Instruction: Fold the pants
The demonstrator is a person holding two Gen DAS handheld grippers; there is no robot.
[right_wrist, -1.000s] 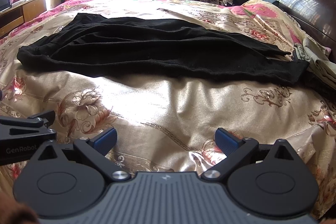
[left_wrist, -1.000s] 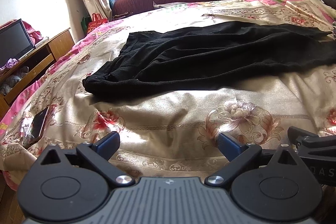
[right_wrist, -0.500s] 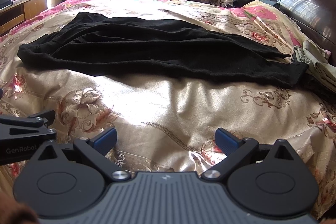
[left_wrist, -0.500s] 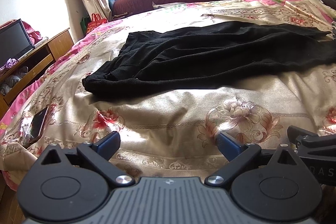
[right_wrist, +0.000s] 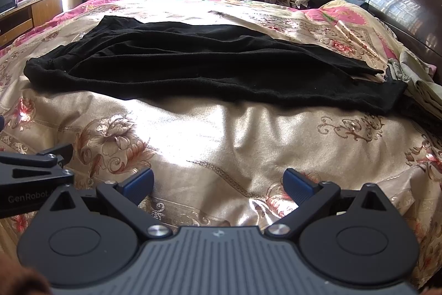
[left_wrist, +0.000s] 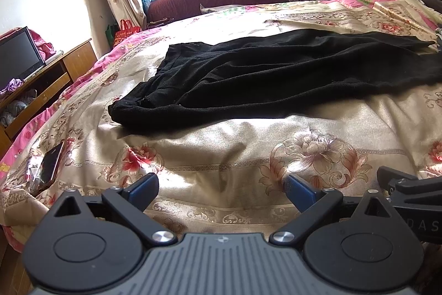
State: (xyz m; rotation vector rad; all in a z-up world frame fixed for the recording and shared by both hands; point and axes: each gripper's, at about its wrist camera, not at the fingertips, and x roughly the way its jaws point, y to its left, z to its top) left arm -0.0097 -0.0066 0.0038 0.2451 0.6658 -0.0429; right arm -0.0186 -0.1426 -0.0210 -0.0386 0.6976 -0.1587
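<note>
In the left wrist view the black pants (left_wrist: pixel 276 79) run off the right edge of the frame, their leg ends unseen. The television (left_wrist: pixel 16 57) at mid left is cut by the edge. The other tongs (left_wrist: pixel 408 192) show only partly at lower right.

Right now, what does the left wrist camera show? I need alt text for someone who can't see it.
Black pants lie spread flat across a floral bedspread, waistband toward the left. In the foreground the left gripper is open and holds nothing, short of the pants. A phone lies near the bed's left edge.
</note>
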